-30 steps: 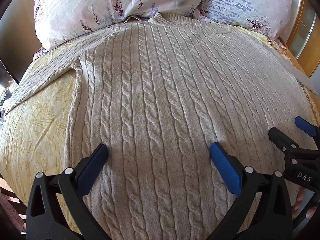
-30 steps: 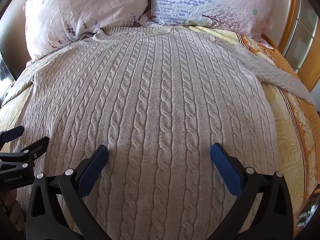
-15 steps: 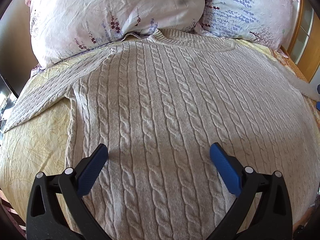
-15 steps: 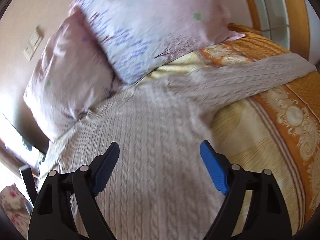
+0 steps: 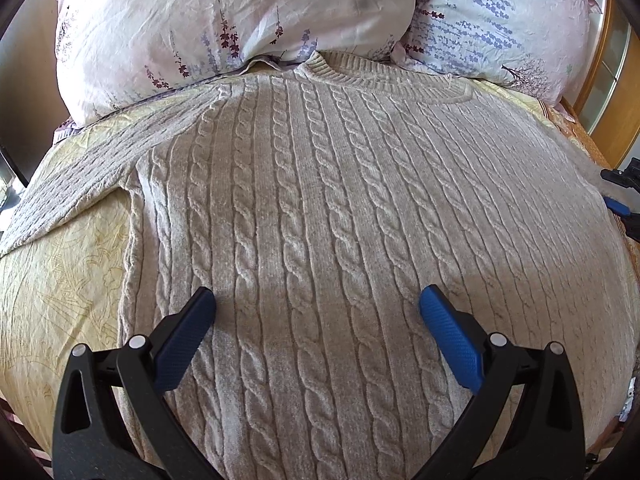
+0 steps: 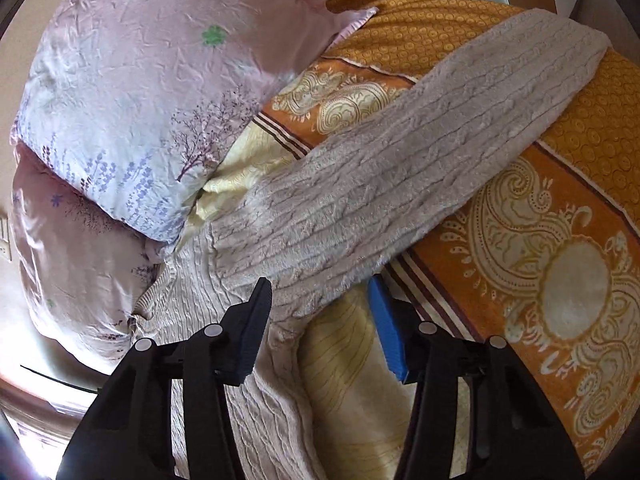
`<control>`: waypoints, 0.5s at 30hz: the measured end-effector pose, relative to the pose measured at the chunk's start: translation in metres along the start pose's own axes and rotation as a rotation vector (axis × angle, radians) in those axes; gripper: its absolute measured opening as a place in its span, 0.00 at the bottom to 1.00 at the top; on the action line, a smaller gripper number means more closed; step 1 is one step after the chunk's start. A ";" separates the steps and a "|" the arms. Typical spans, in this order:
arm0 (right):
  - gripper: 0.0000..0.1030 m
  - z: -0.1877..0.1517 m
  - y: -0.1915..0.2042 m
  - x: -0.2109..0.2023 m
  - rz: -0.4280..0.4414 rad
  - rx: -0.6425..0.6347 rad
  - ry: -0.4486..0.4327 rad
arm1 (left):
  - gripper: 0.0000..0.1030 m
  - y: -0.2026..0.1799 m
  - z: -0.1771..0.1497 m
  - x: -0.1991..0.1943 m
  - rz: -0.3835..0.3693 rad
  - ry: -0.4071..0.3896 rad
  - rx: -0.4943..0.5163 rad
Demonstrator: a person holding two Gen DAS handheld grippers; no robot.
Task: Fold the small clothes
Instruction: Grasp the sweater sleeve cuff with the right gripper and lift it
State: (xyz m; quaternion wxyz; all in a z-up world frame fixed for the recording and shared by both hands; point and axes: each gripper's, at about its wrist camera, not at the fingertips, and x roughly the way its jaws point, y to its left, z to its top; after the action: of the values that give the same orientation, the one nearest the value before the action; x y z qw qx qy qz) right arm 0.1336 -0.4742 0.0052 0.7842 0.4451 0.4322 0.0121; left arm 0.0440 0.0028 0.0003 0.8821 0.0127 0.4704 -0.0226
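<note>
Sweater (image 5: 320, 208) under spread left tongs (image 5: 316, 308); right tongs (image 6: 320, 296) closing around sleeve (image 6: 400, 168) (not yet pinching).

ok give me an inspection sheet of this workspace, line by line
Surface: bed, yellow and orange patterned cover.
Job's things: cable-knit sweater laid flat, collar at the pillows; sleeve stretched out over the orange border.
Clutter: two floral pillows at the head.
Grippers: left gripper open above the sweater body; right gripper closing around the sleeve near the shoulder, pads not yet pressing.
Cables: nothing seen.
Surroundings: wooden frame with glass beside the bed.
</note>
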 end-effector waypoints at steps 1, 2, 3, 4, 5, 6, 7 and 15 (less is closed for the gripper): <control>0.45 0.002 -0.002 0.001 0.000 0.011 -0.009 | 0.98 0.000 0.000 0.000 0.001 0.000 0.001; 0.42 0.005 -0.006 0.001 0.001 0.028 -0.020 | 0.98 0.000 0.000 0.000 0.003 0.000 0.001; 0.35 0.010 -0.011 0.002 0.000 0.048 -0.034 | 0.98 0.000 0.000 0.001 0.004 0.001 0.002; 0.29 0.015 -0.018 0.001 -0.003 0.075 -0.052 | 0.98 0.000 0.001 0.001 0.003 0.001 0.002; 0.26 0.020 -0.027 -0.001 -0.003 0.110 -0.071 | 0.98 0.000 0.001 0.001 0.002 0.001 0.002; 0.22 0.025 -0.037 -0.005 -0.007 0.151 -0.092 | 0.98 -0.001 0.001 0.001 0.003 0.001 0.002; 0.21 0.029 -0.048 -0.010 -0.021 0.192 -0.126 | 0.98 -0.001 0.001 0.001 0.003 0.001 0.002; 0.16 0.047 -0.101 -0.043 -0.066 0.314 -0.261 | 0.98 -0.001 0.000 0.001 0.004 0.001 0.001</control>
State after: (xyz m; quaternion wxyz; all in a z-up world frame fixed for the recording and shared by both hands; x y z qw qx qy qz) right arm 0.1024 -0.5845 -0.0270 0.7546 0.5452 0.3376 -0.1388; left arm 0.0446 0.0022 -0.0002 0.8819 0.0140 0.4708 -0.0210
